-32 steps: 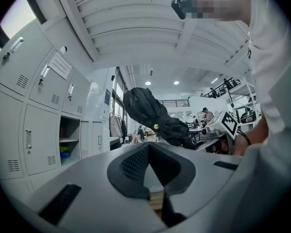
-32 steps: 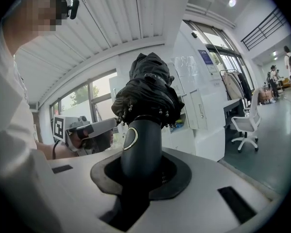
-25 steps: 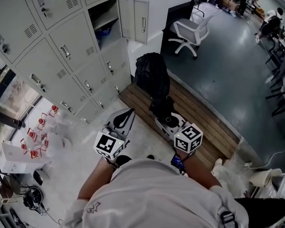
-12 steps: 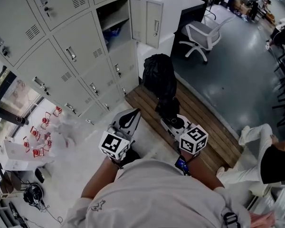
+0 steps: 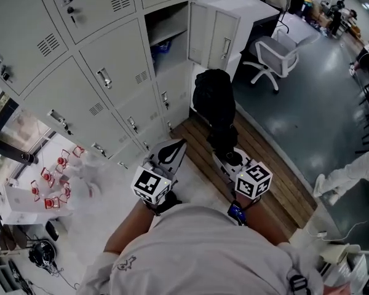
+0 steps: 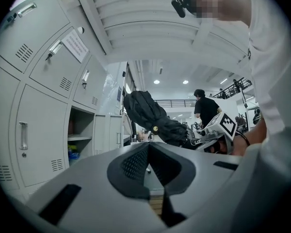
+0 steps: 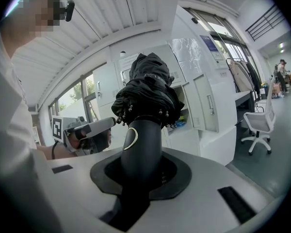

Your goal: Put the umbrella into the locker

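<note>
A person stands facing a bank of grey lockers [image 5: 80, 60], with a two-jaw gripper in each hand.

The right gripper [image 7: 137, 181] has its jaws closed partway onto the thick black handle of a folded black umbrella [image 7: 146, 93]. The handle fills the gap between the pads and rises straight out of them. The bundled canopy bulges beyond it, with its rib tips hanging in a ring just above the handle. From overhead, the umbrella runs from the gripper towards 12 o'clock. It is held in the air above a slatted wooden bench [image 5: 267, 158] and is wholly outside the lockers.

The left gripper [image 6: 154, 178] is at 9 o'clock of the right one, alongside it. Its jaws are drawn together to a thin slit, and nothing is between or touching them.

One locker compartment [image 5: 167, 39] is open, at about 11 o'clock from the umbrella's far end. Its door [image 5: 214, 37] swings out to the right, just above the canopy in the overhead view; whether the two touch cannot be told. Inside, a shelf crosses the compartment. Under the shelf lies something blue [image 5: 162, 49] that is too small to identify, and the space above the shelf looks bare. All the other locker doors in view are closed.

At 2 o'clock, well beyond the bench, a white office chair [image 5: 275, 54] stands on a dark floor
</note>
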Motion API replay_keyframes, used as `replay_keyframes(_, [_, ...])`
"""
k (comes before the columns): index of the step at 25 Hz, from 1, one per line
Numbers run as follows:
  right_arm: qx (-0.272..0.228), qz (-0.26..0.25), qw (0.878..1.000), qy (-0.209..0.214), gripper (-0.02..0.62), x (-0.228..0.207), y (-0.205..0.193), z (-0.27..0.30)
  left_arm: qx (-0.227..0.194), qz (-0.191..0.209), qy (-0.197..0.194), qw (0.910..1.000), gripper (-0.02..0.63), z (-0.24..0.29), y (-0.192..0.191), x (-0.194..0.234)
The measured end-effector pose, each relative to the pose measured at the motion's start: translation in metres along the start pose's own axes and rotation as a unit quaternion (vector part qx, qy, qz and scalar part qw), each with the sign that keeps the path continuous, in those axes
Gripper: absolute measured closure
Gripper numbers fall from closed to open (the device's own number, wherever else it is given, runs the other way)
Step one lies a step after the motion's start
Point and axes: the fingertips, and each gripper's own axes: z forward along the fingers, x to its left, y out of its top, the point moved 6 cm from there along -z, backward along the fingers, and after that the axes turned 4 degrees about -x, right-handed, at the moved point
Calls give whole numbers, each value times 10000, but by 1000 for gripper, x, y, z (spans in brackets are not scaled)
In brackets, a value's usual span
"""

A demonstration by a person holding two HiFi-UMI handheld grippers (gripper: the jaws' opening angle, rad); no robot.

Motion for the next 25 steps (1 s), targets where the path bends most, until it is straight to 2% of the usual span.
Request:
replay_keyframes(5, [-56, 191, 9998, -13, 491, 3, 11, 61, -2, 15, 78, 10000, 595, -13, 6, 64])
replay_keyframes(10, [-51, 265, 9996, 0, 491, 6, 19, 108, 46, -23, 84, 10000, 595, -20, 3, 110])
replay_keyframes(15, [137, 332, 9993, 95, 491, 2, 18, 137, 83, -95, 105, 9999, 595, -20, -6, 130])
replay_keyframes(20, [261, 360, 9988, 223, 491, -16, 18, 167, 205, -163, 340, 9991, 595, -14, -18, 156])
replay_keyframes(25, [210, 435, 9980, 409, 491, -48, 28, 196, 269, 52, 529, 9982, 595, 8, -15, 183])
